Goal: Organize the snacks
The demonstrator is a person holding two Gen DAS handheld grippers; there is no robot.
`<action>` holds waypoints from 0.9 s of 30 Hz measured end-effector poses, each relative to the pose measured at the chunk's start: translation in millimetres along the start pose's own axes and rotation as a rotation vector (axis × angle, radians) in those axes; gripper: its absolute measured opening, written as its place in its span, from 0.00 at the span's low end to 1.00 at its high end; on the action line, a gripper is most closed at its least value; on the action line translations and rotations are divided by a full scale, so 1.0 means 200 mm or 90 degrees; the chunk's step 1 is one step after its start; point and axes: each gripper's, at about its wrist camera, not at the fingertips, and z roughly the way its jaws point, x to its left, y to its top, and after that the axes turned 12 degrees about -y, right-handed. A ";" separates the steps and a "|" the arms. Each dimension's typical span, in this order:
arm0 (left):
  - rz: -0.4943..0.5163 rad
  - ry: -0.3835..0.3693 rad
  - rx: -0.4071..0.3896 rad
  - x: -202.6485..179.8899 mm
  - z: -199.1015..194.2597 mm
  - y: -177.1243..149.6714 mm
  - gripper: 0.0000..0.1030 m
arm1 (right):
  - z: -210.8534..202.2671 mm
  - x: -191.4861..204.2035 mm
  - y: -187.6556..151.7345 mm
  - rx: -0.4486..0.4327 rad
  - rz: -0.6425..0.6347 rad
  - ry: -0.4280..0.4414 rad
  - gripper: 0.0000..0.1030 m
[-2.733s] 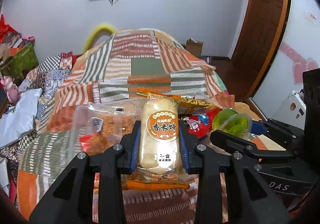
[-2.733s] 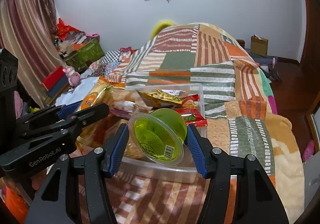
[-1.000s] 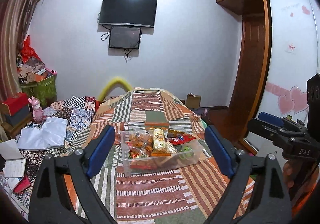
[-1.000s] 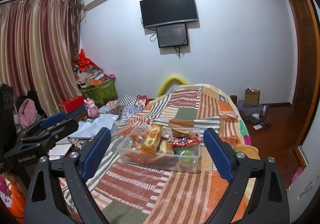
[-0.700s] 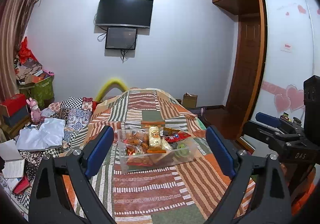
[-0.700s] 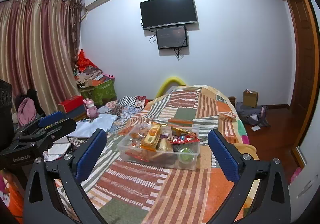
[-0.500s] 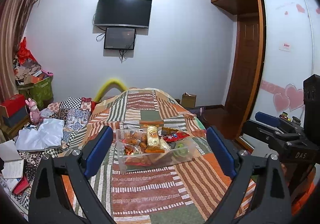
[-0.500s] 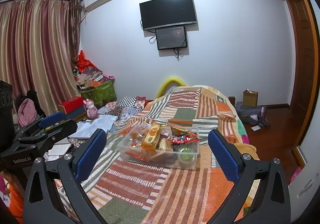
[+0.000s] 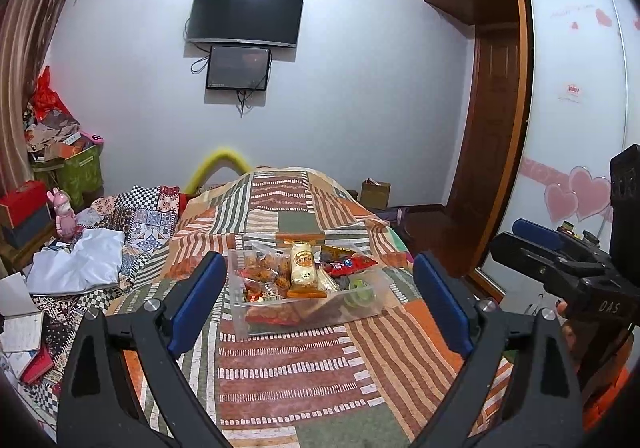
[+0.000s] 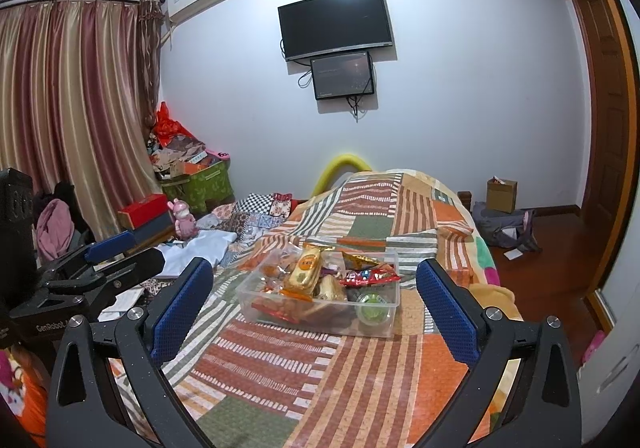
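A: Status?

B: I've got both tongs pulled well back from the bed [image 9: 280, 376]. Left tongs [image 9: 316, 304] spread wide, nothing between the pads. Right tongs [image 10: 314, 306] the same, wide and empty.

A: Snacks?

B: All in the clear plastic bin [image 9: 304, 314] sitting on the striped quilt mid-bed. Rice cracker pack [image 9: 303, 268] lies on top of the pile, left of centre. Green jelly cup [image 10: 374, 312] sits low in the near right corner. Red and gold wrappers [image 10: 370, 276] behind it.

A: Why so far back?

B: My read: the drop-offs are done, so I backed off to see the whole bin and check nothing hangs over the rim. Looks contained.

A: Change from 2.7 s ago?

B: Then the left tongs were clamped on the cracker pack and the right on the jelly cup, both right at the bin. Now both items are in it and the jaws are released. In the last second, hardly any change; the view holds steady.
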 end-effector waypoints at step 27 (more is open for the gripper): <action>-0.006 -0.012 0.006 0.01 0.01 0.00 0.93 | -0.01 0.01 0.00 0.000 0.001 0.000 0.99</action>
